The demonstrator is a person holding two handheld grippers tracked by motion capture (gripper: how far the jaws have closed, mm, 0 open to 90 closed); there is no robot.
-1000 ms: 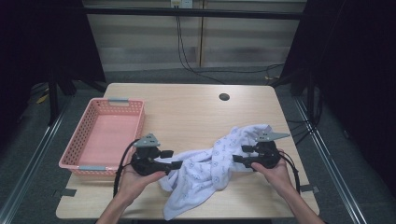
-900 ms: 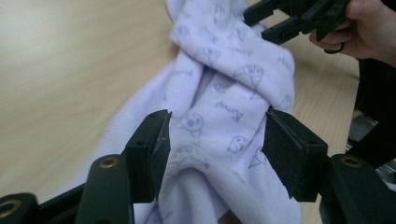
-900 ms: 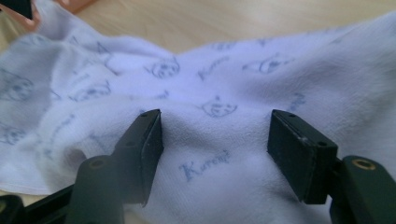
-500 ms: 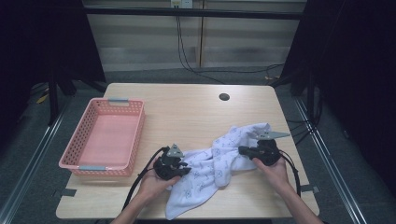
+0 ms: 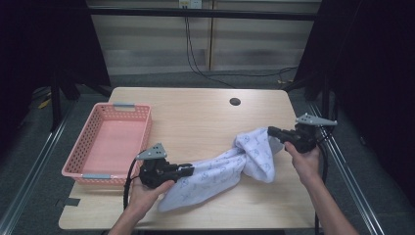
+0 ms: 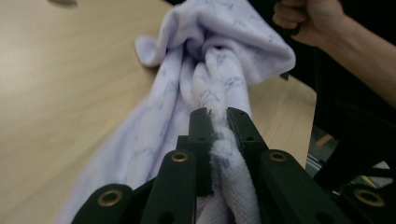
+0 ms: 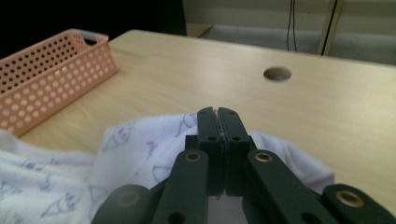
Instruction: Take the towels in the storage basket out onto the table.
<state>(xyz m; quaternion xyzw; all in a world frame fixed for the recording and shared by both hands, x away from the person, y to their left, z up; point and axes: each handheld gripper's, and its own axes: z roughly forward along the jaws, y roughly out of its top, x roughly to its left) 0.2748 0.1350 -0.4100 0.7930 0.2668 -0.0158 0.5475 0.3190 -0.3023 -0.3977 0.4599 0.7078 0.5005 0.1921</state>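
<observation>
The cloth (image 5: 222, 169) is a soft, pale printed towel-like fabric lying across the near right part of the table (image 5: 195, 117), strung between our two grippers. We judge it light, limp and non-fragile; it will sag and bunch wherever unsupported, so we take hold at edges or corners, not at mid-panel.

The left gripper (image 6: 218, 122) has just been closing, and its jaws now pinch a rolled, frayed edge of the cloth between them. The right gripper (image 7: 218, 114) has its jaws closed almost flush, with a thin layer of fabric clamped between the pads; its end of the cloth is lifted off the table.

The terry surface should resist slipping, but a thin pinch may pull free under tension.

The pink basket (image 5: 105, 147) stands at the left, apart from the cloth.
</observation>
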